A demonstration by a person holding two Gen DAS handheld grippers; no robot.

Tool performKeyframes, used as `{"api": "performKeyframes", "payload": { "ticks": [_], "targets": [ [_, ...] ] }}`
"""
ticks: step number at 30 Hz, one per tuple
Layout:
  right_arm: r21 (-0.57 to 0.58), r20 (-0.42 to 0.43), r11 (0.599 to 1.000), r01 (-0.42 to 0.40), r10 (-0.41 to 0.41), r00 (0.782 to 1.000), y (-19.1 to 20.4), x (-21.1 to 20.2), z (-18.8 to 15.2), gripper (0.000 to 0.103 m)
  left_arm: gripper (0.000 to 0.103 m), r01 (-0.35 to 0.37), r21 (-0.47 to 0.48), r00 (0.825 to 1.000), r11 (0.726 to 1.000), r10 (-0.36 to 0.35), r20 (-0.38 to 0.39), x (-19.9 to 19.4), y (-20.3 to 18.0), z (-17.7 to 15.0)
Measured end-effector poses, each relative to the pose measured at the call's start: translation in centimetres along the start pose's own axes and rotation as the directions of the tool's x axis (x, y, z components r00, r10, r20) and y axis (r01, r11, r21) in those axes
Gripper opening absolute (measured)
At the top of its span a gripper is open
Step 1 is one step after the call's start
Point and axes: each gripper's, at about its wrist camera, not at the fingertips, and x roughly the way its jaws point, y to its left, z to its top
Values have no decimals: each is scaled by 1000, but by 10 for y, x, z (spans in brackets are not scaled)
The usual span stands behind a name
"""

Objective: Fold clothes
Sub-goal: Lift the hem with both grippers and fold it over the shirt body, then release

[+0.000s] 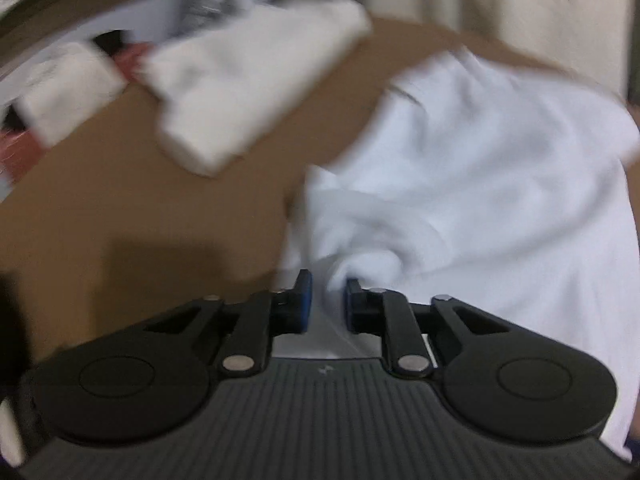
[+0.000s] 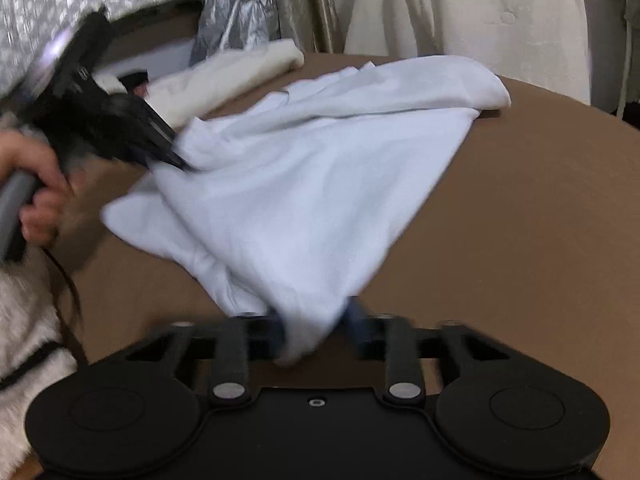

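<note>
Both grippers pinch the white garment (image 2: pixel 320 184), which lies bunched on the brown table (image 2: pixel 520 220), partly lifted. To fold cleanly, keep the held edges taut and level, then lay the cloth flat. The left gripper (image 1: pixel 328 300) has its jaws clamped on a twisted bunch. The right gripper (image 2: pixel 316 332) seems clamped on a corner, though blur obscures it. The person's left hand (image 2: pixel 36 196) grips its handle low, angled toward the table

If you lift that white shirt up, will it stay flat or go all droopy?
Probably droopy: the white shirt already sags and bunches between the left gripper and right gripper. It looks thin and light, so loose parts would likely dangle over the brown table.
</note>
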Motion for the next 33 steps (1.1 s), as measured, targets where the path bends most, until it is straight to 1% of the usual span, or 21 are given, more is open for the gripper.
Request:
{"api": "performKeyframes", "payload": {
  "ticks": [2, 4, 7, 10, 12, 14, 15, 16, 18, 20, 22, 23, 24, 25, 27, 28, 29, 30, 32, 33],
  "targets": [
    [0, -10, 1000, 3, -3, 1000, 2, -2, 0, 12, 10, -4, -77, 1000, 997, 6, 29, -11, 17, -2],
    [0, -19, 1000, 5, -5, 1000, 3, -4, 0, 10, 10, 28, -117, 999, 993, -25, 29, -18, 26, -2],
    [1, -34, 1000, 10, -10, 999, 6, -7, -1, 9, 11, 26, -116, 1000, 993, -24, 13, -21, 26, -3],
    [1, -48, 1000, 14, -14, 999, 9, -10, -1, 8, 13, 17, -132, 999, 991, -20, -25, -16, 28, -4],
    [-10, -49, 1000, 16, -16, 999, 11, -13, -1, 8, 13, -14, -146, 1000, 989, 11, -16, -21, 31, -6],
    [-32, -39, 999, 18, -20, 999, 15, -17, 0, 8, 13, -43, -124, 999, 991, 45, 16, -29, 27, -6],
    [-39, -36, 999, 20, -22, 999, 16, -19, 0, 8, 14, -59, -87, 998, 994, 62, 32, -34, 22, -7],
    [-41, -50, 999, 25, -27, 998, 17, -18, 0, 8, 14, -74, -51, 996, 996, 76, 45, -38, 17, -8],
    [-37, -86, 999, 26, -29, 996, 15, -13, -2, 7, 15, -70, -7, 997, 998, 70, 13, -35, 13, -10],
    [-31, -113, 999, 24, -28, 993, 13, -8, -4, 7, 20, -46, -57, 998, 997, 43, -47, -27, 22, -8],
    [-36, -116, 999, 16, -20, 993, 13, -10, -3, 7, 21, -32, -187, 999, 982, 25, -40, -32, 45, -5],
    [-45, -116, 999, 12, -17, 993, 13, -12, -2, 7, 24, -22, -238, 1000, 971, 17, -25, -38, 55, -3],
    [-44, -120, 999, 1, -6, 993, 13, -14, 0, 7, 30, -12, -281, 1000, 960, 9, -12, -42, 64, -1],
    [-36, -127, 999, -9, 5, 992, 12, -14, 1, 8, 33, 0, -272, 1000, 962, -5, -19, -42, 64, 1],
    [-9, -170, 999, -49, 46, 984, 10, -13, 3, 9, 45, 24, -253, 999, 967, -34, -33, -42, 65, 4],
    [1, -185, 998, -61, 60, 981, 9, -13, 4, 9, 48, 37, -241, 998, 970, -49, -42, -41, 65, 6],
    [10, -198, 997, -72, 72, 977, 7, -14, 4, 8, 56, 54, -216, 995, 975, -70, -65, -37, 59, 7],
    [36, -218, 995, -89, 94, 971, 4, -13, 4, 8, 65, 59, -185, 993, 981, -77, -93, -31, 52, 8],
    [114, -243, 985, -130, 155, 958, -4, -10, 3, 9, 70, 26, -125, 990, 992, -42, -132, -18, 40, 7],
    [131, -239, 982, -136, 165, 957, -7, -11, 4, 9, 70, -4, -105, 991, 994, -11, -135, -12, 36, 7]
  ]
}}
